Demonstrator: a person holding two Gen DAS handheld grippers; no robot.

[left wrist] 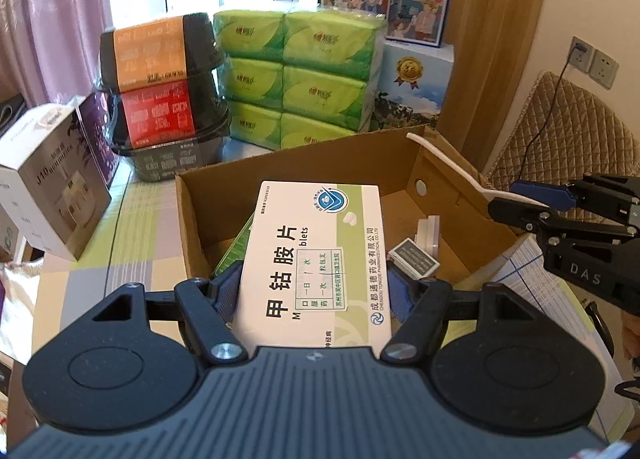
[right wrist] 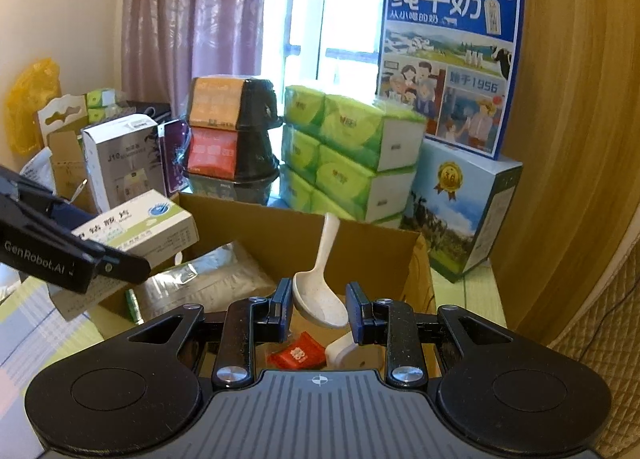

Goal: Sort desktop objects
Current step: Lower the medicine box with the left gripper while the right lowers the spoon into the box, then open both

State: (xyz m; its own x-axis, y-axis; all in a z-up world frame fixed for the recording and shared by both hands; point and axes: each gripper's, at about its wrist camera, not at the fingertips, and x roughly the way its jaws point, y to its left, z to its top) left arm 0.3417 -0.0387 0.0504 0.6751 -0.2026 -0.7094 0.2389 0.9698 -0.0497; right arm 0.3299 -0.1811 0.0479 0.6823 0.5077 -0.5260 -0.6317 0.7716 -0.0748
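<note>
Left gripper (left wrist: pixel 316 283) jaws clamped on white medicine box (left wrist: pixel 316 255), held above open cardboard box (left wrist: pixel 296 163) on tabletop (left wrist: pixel 120 235). Right gripper (right wrist: pixel 318 309) over same box, jaws closed on white spoon (right wrist: pixel 320 291) bowl, apparently touching both sides; handle points up. Red packet (right wrist: pixel 296 355) lies inside below.

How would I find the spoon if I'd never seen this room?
Look for the open brown cardboard box in front of the stack of green tissue packs. Over its right side, the right gripper holds a white plastic soup spoon by its bowl, between blue-padded fingers. It is the only long-handled thing there; its handle points up.
</note>
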